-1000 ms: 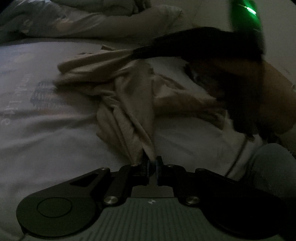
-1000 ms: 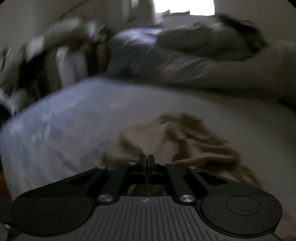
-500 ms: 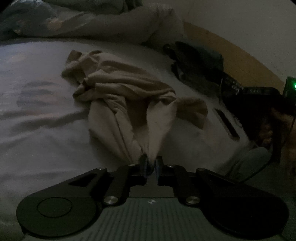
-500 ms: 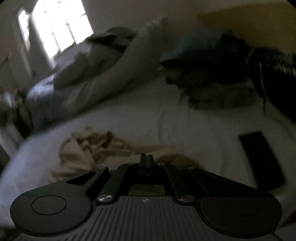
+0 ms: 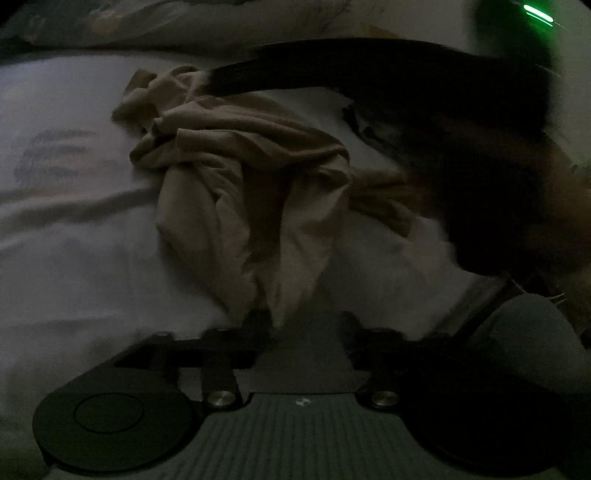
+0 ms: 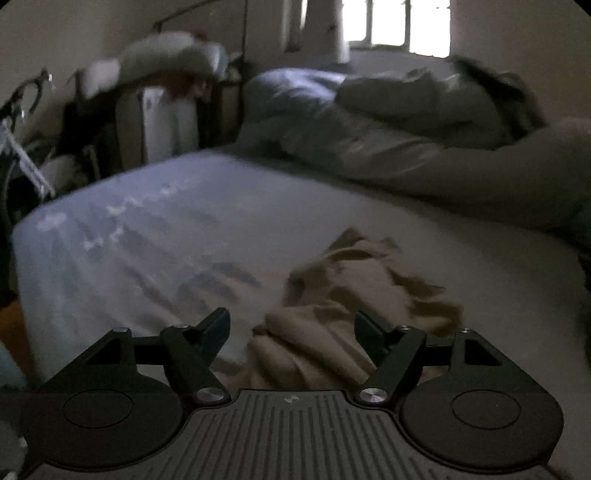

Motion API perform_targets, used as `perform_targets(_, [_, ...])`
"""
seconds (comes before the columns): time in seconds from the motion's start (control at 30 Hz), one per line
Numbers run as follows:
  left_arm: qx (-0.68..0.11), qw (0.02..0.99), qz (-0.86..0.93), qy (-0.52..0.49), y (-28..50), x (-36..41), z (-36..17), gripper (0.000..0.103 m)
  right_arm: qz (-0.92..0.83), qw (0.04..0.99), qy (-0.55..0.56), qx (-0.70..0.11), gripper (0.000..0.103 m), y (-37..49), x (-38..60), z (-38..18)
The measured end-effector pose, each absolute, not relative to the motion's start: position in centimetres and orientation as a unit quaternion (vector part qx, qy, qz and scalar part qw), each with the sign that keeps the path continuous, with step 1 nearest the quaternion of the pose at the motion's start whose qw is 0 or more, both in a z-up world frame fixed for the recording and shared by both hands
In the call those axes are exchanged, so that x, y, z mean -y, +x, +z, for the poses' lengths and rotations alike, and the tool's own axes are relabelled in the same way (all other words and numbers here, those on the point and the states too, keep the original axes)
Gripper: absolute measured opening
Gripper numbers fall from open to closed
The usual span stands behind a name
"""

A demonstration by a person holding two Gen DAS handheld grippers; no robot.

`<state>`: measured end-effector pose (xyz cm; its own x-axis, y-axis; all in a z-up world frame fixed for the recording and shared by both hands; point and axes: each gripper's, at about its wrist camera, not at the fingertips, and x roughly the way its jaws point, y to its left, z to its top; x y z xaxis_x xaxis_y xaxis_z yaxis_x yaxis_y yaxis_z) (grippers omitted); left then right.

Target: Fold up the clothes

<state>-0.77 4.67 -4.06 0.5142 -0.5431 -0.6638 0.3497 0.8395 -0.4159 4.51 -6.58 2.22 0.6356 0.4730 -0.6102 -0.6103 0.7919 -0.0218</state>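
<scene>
At the left of the scene, our left gripper [image 5: 301, 319] sits low over the bed's pale printed sheet [image 5: 74, 229] with its fingers spread apart, released; the near tip of the crumpled beige cotton garment [image 5: 240, 184] lies just between them but is not pinched. The garment is bunched in a twisted heap in the middle of the sheet, its folds running away from us toward the far side of the bed.

Our right gripper [image 6: 291, 332] is likewise wide open, its fingers [image 6: 216, 328] standing on either side of the nearer beige folds [image 6: 325, 332] without closing on them. In the left wrist view, that same gripper shows as a dark, blurred shape [image 5: 424, 92] reaching across above the cloth.

We judge the step in hand to be finding fresh holds so the heap can be spread flat before any fold. To do it well, we should each take a single edge or corner, not a wad of layers, then draw apart until the cloth lies smooth.

Around us: a rumpled grey duvet [image 6: 369, 122] along the far edge, a bright window [image 6: 399, 26] behind it, and cluttered furniture [image 6: 110, 110] beside the bed. The dim light and the tangled layers are the main hindrance; the true edges are hard to tell.
</scene>
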Motion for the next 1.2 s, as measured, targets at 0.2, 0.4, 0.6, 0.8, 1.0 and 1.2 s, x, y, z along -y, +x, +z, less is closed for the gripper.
perform_targets(0.2, [-0.402,0.868,-0.264,-0.128,-0.6,-5.5,-3.5,0.075,0.274,0.881,-0.156,-0.354,0.013,8.9,3.4,-1.5])
perform_targets(0.4, [-0.386,0.876,-0.246,-0.154,-0.5,-7.1,-3.1,0.077,0.23,0.923,-0.016,-0.309,0.007,8.4,9.4,2.5])
perform_targets(0.6, [-0.353,0.892,-0.228,-0.164,-0.3,-8.3,-1.3,0.081,0.138,0.943,0.166,-0.254,0.007,5.4,21.5,7.4])
perform_targets(0.8, [-0.335,0.905,-0.209,-0.159,0.6,-8.7,-0.3,0.082,0.024,0.937,0.242,-0.251,0.005,1.2,31.7,6.0])
perform_targets(1.0, [-0.345,0.903,-0.173,-0.189,3.1,-9.9,-1.2,0.082,-0.069,0.914,0.284,-0.283,0.004,-2.6,36.6,1.8])
perform_targets(1.2, [-0.345,0.894,-0.163,-0.236,7.5,-10.9,-2.7,0.082,-0.144,0.896,0.276,-0.316,0.001,-4.2,38.4,-0.4])
